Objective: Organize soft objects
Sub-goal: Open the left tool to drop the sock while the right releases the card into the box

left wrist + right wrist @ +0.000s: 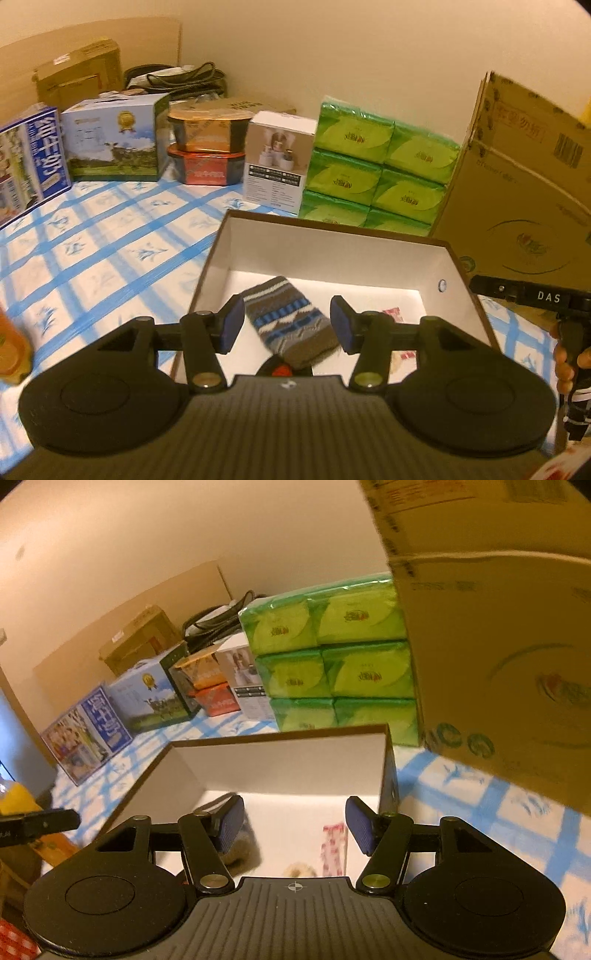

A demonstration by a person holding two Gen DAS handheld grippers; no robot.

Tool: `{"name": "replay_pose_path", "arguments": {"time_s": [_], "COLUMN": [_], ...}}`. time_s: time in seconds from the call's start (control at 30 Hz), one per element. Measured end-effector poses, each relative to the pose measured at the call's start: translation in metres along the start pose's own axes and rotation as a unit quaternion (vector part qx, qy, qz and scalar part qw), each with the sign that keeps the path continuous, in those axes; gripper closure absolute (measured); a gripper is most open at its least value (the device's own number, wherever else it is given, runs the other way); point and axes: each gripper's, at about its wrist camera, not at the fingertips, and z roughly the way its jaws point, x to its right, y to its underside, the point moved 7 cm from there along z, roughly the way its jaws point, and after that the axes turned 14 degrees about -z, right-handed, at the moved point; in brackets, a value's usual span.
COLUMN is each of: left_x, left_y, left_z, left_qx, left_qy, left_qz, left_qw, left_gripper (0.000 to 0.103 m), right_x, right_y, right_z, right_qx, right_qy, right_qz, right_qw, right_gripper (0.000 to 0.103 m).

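With my left gripper and right gripper both released and empty above the open box, the patterned knit sock lies inside it; I judge sorting partly done.

Sock inside box, tissue packs behind

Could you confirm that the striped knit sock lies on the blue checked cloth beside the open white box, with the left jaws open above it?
Not quite: the striped knit sock lies inside the open white box, not on the blue checked cloth beside it. The left wrist view shows this; the left jaws are indeed open above it.
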Motion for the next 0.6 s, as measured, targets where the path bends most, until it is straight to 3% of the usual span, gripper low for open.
{"name": "replay_pose_path", "arguments": {"time_s": [0.2,0.6], "left_x": [-0.011,-0.018], "left_y": [0.015,0.071], "left_z": [-0.061,-0.194], "left_qx": [0.007,0.032], "left_qy": [-0.01,-0.021], "left_qz": [-0.016,-0.074], "left_qw": [0.9998,0.9965], "left_gripper": [0.048,0.047], "right_x": [-0.005,-0.025], "right_y": [0.019,0.067], "right_z": [-0.06,-0.174], "right_qx": [0.004,0.012], "right_qy": [-0.004,-0.009], "right_qz": [0.016,0.032], "right_qw": [1.0,0.999], "right_gripper": [0.042,0.042]}}
